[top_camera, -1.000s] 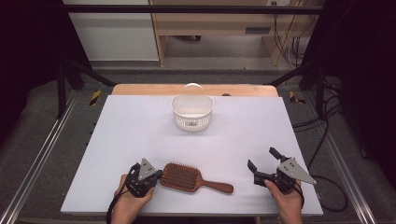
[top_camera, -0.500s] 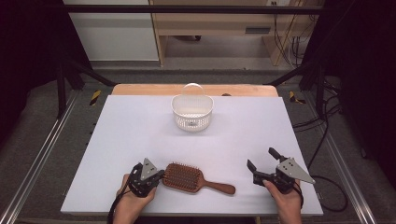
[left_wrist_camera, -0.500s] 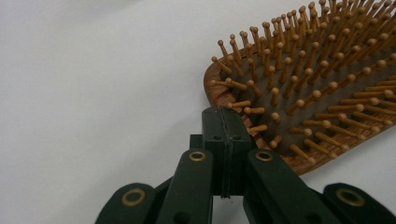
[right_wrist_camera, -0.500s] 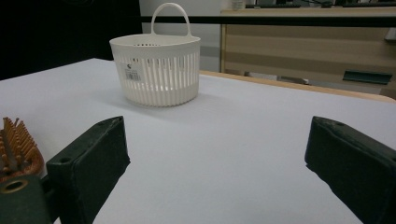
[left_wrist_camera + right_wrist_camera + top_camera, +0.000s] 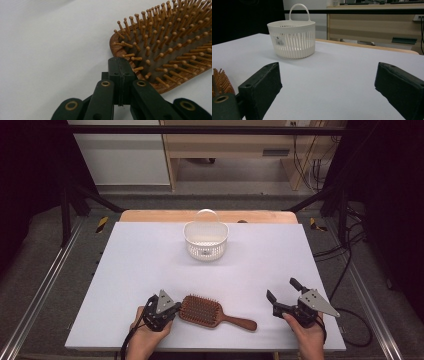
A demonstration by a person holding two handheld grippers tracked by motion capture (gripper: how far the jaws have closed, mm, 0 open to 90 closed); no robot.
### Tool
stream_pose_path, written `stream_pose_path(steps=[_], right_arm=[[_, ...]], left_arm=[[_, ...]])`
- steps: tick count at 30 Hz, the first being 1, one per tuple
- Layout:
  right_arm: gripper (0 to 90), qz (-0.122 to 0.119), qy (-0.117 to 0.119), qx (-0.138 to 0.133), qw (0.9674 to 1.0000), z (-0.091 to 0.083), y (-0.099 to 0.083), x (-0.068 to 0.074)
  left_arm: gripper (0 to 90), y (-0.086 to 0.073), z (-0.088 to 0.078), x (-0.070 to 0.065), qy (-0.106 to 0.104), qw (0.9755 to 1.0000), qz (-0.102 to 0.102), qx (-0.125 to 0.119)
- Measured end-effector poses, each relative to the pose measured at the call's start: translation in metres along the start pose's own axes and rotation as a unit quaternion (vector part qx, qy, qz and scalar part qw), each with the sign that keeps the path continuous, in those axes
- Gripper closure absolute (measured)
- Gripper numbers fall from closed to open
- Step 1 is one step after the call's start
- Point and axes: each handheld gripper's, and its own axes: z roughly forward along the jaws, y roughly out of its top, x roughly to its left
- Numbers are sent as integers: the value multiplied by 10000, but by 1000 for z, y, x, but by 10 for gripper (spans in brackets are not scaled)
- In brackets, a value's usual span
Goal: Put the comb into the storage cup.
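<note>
The hairbrush point(image 5: 201, 310) is lying at the table's point(image 5: 130, 265) near edge, and the left gripper point(image 5: 170, 310), jaws together, is touching its head, while the right gripper point(image 5: 281, 295) is waiting wide apart, so nudging slowly seems best.

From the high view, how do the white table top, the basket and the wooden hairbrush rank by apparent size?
1. White table top, by far the largest.
2. Wooden hairbrush, long once its handle is counted.
3. White basket, close to the brush; it sits farther from the camera, so this order is unsure.
</note>
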Motion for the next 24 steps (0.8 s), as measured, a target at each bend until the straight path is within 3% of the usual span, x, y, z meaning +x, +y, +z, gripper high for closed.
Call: stream_pose_path(steps=[22,24], right_arm=[[69,41,-13,-24,10000,-2,1,-1],[78,141,20,-40,9999,-2,1,-1]], left_arm=[[897,8,10,-8,-103,9999,123,-5],[897,8,11,-8,-102,9999,110,-25]])
